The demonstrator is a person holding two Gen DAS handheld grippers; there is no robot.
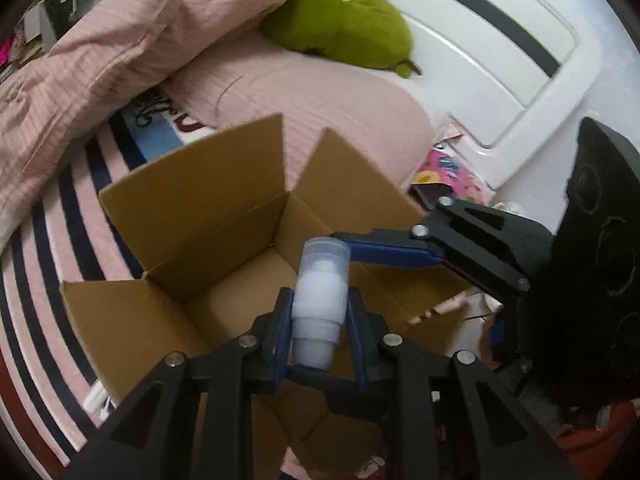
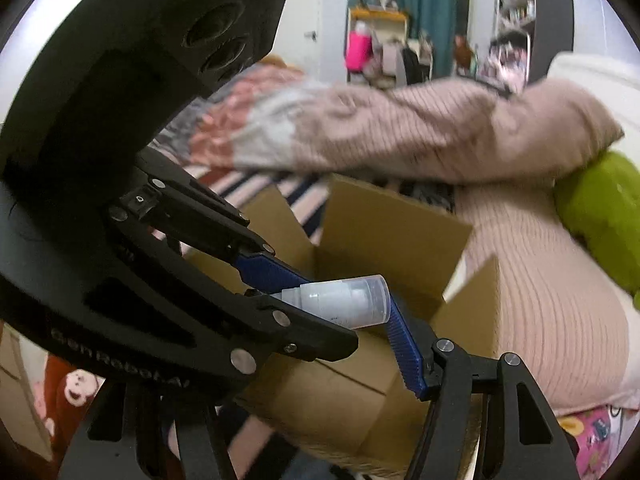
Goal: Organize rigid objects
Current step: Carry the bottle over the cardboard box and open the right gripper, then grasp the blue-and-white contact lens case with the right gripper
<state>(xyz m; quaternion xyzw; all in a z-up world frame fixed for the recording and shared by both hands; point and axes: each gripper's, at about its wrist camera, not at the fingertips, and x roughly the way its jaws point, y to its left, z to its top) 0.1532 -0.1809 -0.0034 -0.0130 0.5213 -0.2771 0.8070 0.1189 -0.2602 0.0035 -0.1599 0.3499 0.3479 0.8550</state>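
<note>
- Left wrist view: the left gripper [image 1: 320, 312] is clamped on a small white pump bottle [image 1: 320, 296] with a clear cap, its blue pads [image 1: 282, 332] pressing the bottle's sides. The bottle points forward, cap away from the camera.
- The bottle hangs above the open mouth of a brown cardboard box [image 1: 224, 216], whose four flaps stand up and outward. The box floor that shows looks bare cardboard.
- The box sits on a pink, white and navy striped bedspread [image 1: 48, 240]. A rumpled pink quilt [image 1: 120, 40] lies behind it, with a green plush toy [image 1: 344, 16] against a white headboard [image 1: 500, 60].
- The right gripper [image 1: 384, 246] reaches in from the right over the box rim, one blue finger near the bottle's cap; I cannot tell from here how wide it stands.
- A thin white stick-like item [image 1: 444, 307] lies at the box's right edge, too blurred to name.

- Right wrist view: the left gripper [image 2: 320, 300] crosses from the left, holding the bottle [image 2: 344, 300] roughly level above the box [image 2: 392, 236].
- The right gripper's one visible blue finger [image 2: 408, 348] sits just beside the bottle's capped end; contact is unclear. Its other finger is hidden behind the left gripper, so I cannot tell its opening.
- The quilt [image 2: 400, 132] and plush toy [image 2: 600, 208] lie beyond the box.
</note>
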